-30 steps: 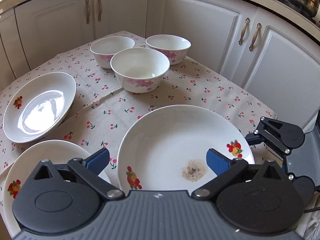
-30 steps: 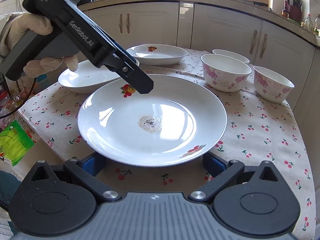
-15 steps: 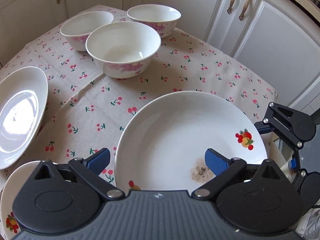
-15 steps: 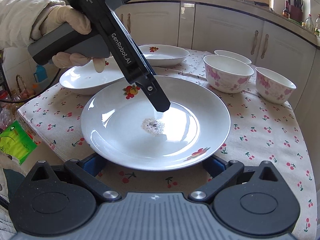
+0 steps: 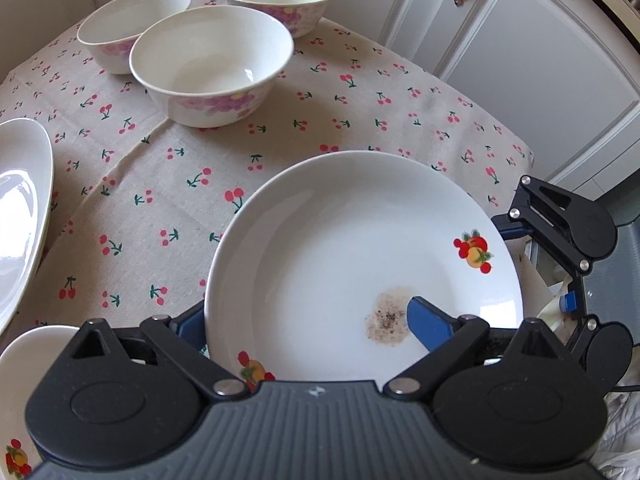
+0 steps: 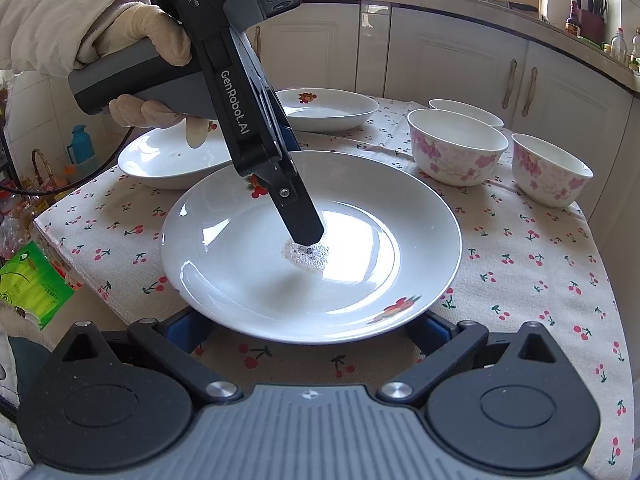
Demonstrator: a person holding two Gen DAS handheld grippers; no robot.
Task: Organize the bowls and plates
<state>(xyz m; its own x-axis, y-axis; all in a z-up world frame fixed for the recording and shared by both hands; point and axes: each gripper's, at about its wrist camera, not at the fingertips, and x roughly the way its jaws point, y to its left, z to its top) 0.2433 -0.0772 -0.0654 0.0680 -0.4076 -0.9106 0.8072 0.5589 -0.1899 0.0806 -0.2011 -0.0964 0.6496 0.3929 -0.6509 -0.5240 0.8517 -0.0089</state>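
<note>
While three bowls (image 5: 211,64) sit empty, the plate (image 5: 360,240) (fruit-printed) holds a speckled stain (image 5: 387,317).

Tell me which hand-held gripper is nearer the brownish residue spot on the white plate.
Left. The left hand-held gripper has one finger beside the residue spot; the right hand-held gripper sits at the plate's near rim.

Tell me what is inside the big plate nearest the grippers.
The big plate holds a small speckled patch of residue near its middle. The left gripper has one finger over it, hiding part of the patch.
</note>
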